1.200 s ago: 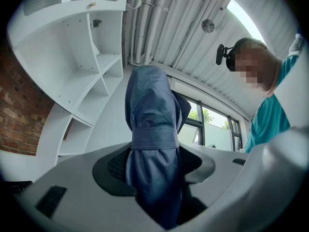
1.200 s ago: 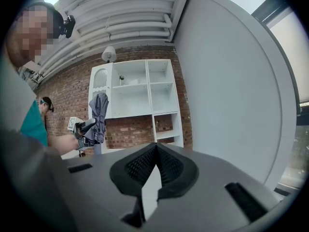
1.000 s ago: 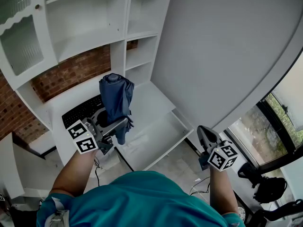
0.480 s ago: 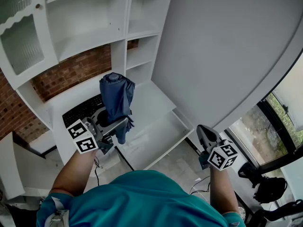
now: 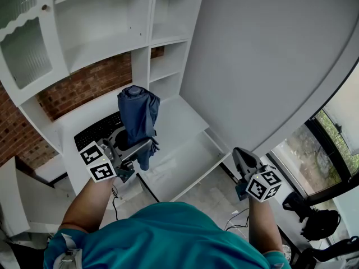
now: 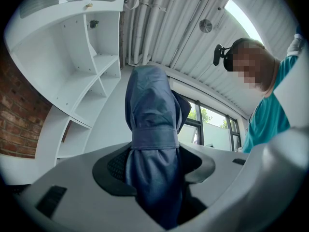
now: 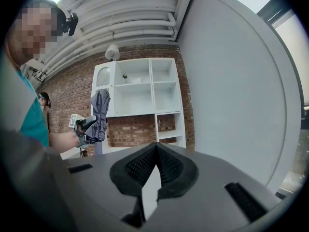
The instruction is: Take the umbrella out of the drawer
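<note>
Navy fabric fills the view from the left gripper [image 6: 154, 175]. The folded umbrella [image 6: 150, 129] stands between its jaws, which are clamped on the lower part of the bundle, just under the wrap strap, with the pads pressing from both sides.

From the head view the umbrella's long axis runs nearly upright. Most of its length rises above the jaws, and only a short tail hangs beneath them. The open drawer [image 5: 188, 161] lies below this gripper and off to its right, and no part of the umbrella reaches into it, so the lift-out itself looks done.

The coming move appears to turn on that upright axis and the tail under the jaws. If the bundle is to be laid down, the top would have to tip over. The desk surface with the keyboard [image 5: 96, 130] sits just behind and below the grip, closer than the drawer.

The right gripper [image 5: 241, 160] hangs well apart, out past the drawer's far corner, with its jaws together and nothing between them. The left hand holds the umbrella and is plainly the one to carry it on. The right would have to cross the whole width of the drawer to help.
</note>
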Demonstrator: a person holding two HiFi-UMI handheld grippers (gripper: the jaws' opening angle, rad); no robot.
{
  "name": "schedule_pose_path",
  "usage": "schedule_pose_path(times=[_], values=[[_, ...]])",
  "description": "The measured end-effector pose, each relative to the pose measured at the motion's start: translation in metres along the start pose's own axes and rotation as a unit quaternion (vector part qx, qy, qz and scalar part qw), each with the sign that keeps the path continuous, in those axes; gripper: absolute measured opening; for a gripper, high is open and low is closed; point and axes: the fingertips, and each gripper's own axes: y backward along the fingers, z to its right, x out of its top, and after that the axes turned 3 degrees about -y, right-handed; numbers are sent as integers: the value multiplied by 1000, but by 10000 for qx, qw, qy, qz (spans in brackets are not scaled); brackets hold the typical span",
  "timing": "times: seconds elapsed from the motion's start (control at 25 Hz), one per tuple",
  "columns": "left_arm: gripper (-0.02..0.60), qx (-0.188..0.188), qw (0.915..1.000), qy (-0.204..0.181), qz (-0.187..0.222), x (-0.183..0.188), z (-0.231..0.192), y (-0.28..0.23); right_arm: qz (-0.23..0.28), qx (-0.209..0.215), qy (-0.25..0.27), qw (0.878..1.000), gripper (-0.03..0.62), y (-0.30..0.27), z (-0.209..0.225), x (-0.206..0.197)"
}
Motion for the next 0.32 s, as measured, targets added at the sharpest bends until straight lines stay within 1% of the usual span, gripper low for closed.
schedule_pose_path(times=[0.32], values=[[252,-5,10000,-2,-18,-1,-1,-1,8,13,5,10000,18,-2,2,0]])
